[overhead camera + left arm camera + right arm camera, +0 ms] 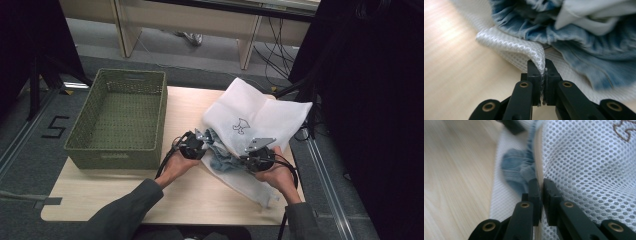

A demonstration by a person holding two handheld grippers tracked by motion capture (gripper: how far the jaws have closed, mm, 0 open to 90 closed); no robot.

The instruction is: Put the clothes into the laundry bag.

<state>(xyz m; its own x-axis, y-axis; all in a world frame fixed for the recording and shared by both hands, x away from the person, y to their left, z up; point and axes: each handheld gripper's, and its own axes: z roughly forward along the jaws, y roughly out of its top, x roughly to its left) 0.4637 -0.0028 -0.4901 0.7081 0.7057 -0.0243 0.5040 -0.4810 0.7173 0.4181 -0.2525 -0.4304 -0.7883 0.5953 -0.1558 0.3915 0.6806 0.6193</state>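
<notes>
1. Black jaws of the left gripper (541,75) rise from the bottom centre of the left gripper view, pressed together on a folded lip of the white mesh bag (524,48).
2. Just past that pinch, upper right of the same view, the blue denim garment (584,47) lies bunched in the bag's mouth, with a pale piece of cloth over it at the top right.
3. At the bottom centre of the right gripper view, the right gripper (541,192) pinches the opposite edge of the mesh bag (586,165) along its beige zipper strip (538,157); its jaws are nearly closed on that edge.
4. Left of that strip a blue fold of the garment (516,167) shows over and through the lower mesh layer.
5. From the high view, both grippers (192,145) (260,157) sit at the lower centre, holding the bag (260,112) open on the wooden surface (200,195), garment (222,152) between them.
6. My judgement: the garment is partly inside, so loading is well under way; what is left is working the rest in and closing the zipper.
7. Empty, the green woven basket (120,117) stands at the left of the frame, apart from the bag.
</notes>
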